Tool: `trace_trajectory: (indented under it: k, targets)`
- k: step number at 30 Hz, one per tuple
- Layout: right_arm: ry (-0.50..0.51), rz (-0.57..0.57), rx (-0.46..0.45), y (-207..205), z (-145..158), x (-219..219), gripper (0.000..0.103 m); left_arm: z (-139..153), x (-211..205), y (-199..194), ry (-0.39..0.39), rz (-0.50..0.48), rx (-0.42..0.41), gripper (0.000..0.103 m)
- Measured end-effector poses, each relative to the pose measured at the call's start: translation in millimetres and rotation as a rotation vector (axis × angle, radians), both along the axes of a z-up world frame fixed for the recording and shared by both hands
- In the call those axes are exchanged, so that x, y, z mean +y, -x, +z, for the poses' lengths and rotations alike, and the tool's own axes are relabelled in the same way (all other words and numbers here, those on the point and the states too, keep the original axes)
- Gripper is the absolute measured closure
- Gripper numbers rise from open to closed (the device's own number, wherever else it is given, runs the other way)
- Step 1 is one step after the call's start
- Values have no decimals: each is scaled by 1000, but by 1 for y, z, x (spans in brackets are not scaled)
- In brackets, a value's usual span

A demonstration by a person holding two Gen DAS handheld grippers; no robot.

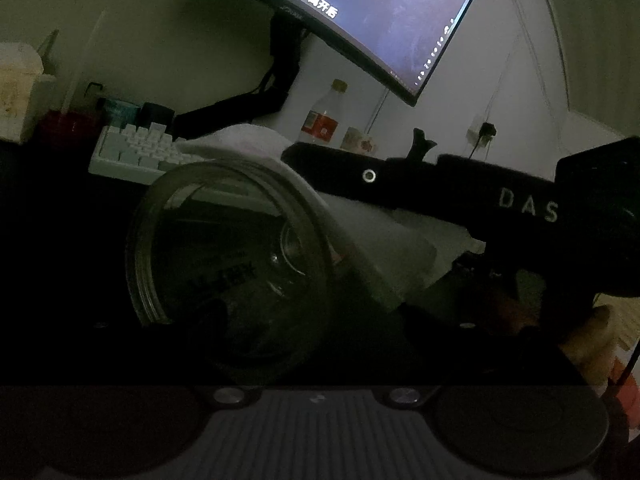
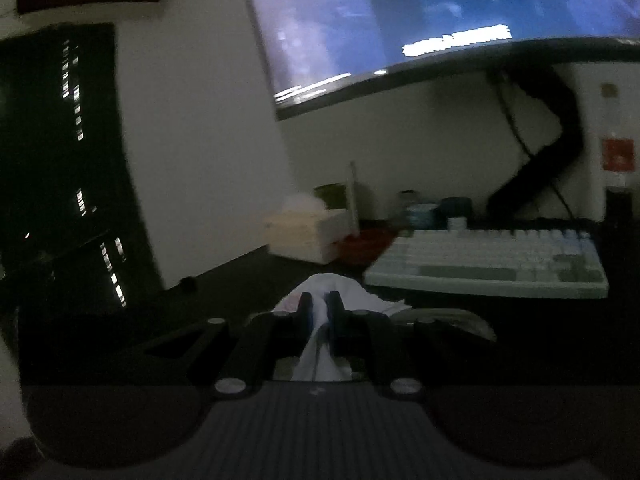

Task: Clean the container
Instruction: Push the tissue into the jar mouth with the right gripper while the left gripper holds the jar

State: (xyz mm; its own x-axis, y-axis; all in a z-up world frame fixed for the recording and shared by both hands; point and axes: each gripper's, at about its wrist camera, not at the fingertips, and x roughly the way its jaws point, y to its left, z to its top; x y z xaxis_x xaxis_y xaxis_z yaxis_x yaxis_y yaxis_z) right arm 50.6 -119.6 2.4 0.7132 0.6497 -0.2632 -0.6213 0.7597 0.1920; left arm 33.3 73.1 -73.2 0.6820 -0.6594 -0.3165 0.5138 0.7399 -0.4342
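A clear glass jar (image 1: 228, 264) with a threaded rim fills the left wrist view, tilted with its mouth toward the upper left. My left gripper (image 1: 280, 320) is shut on the jar, though its dark fingers are hard to make out. A white cloth (image 1: 360, 232) lies against the jar's right side. My right gripper (image 2: 320, 304) is shut on the white cloth (image 2: 320, 336), pinched between its two black fingers. The right gripper's black body (image 1: 460, 192) reaches in from the right in the left wrist view.
A white keyboard (image 2: 488, 264) (image 1: 136, 148) lies on the dark desk under a lit curved monitor (image 2: 440, 20) on a black arm. A tissue box (image 2: 308, 232), a plastic bottle (image 1: 326, 116) and small jars stand by the wall. A dark window (image 2: 60, 160) is at the left.
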Motion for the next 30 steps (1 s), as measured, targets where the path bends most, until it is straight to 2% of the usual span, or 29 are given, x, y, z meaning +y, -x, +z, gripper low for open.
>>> trace_trajectory:
  k: [7,14,20,22,28,30]
  targets:
    - [-36,-215,119,-21,-1,-42,94,-1,3,-1,31,-13,18,1]
    - [-10,-46,128,1,5,-22,94,1,-8,3,-37,4,-10,0]
    - [-51,-173,198,-15,0,-47,94,1,-1,2,-2,-5,11,0]
    - [-36,-187,198,-14,0,-45,94,2,-2,1,-9,-2,10,0]
    - [-12,-74,180,0,3,-29,93,4,-9,5,-68,11,-12,0]
    - [-26,-90,190,-3,2,-34,94,4,-9,6,-72,12,-13,0]
